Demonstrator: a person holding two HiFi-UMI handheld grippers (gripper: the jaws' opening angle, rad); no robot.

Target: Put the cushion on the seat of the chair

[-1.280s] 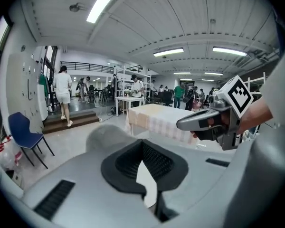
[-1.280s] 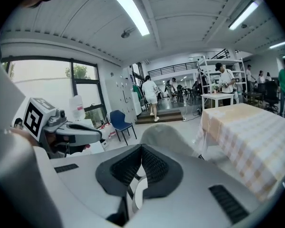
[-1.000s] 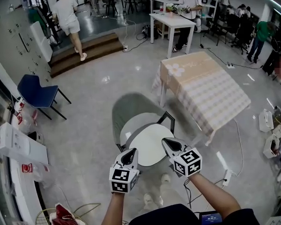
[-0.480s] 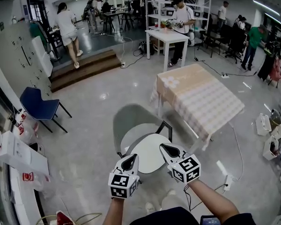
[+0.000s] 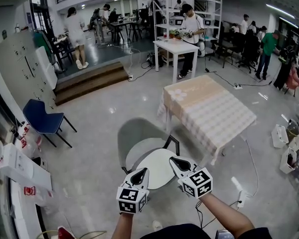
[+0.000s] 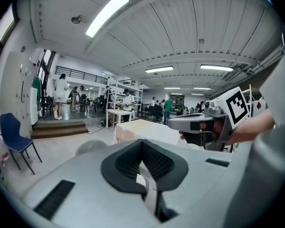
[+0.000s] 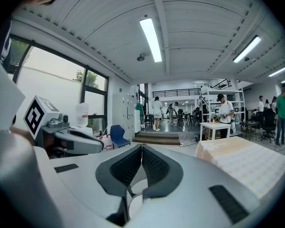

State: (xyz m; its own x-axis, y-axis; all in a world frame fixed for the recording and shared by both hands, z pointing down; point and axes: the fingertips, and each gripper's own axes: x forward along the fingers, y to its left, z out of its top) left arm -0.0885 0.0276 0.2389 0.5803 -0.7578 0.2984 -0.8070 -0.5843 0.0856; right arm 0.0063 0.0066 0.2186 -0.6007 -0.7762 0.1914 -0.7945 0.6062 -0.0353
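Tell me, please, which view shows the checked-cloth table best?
The head view: it shows the whole table from above. The right gripper view catches only part of it at its right edge; the left gripper view shows it small and distant.

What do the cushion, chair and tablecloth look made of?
Cushion: white and smooth, probably fabric over padding; no texture resolves.
Chair: grey shell, likely moulded plastic by its even matt curve; thin black legs, likely metal.
Tablecloth: checked cloth, draping over the edges.
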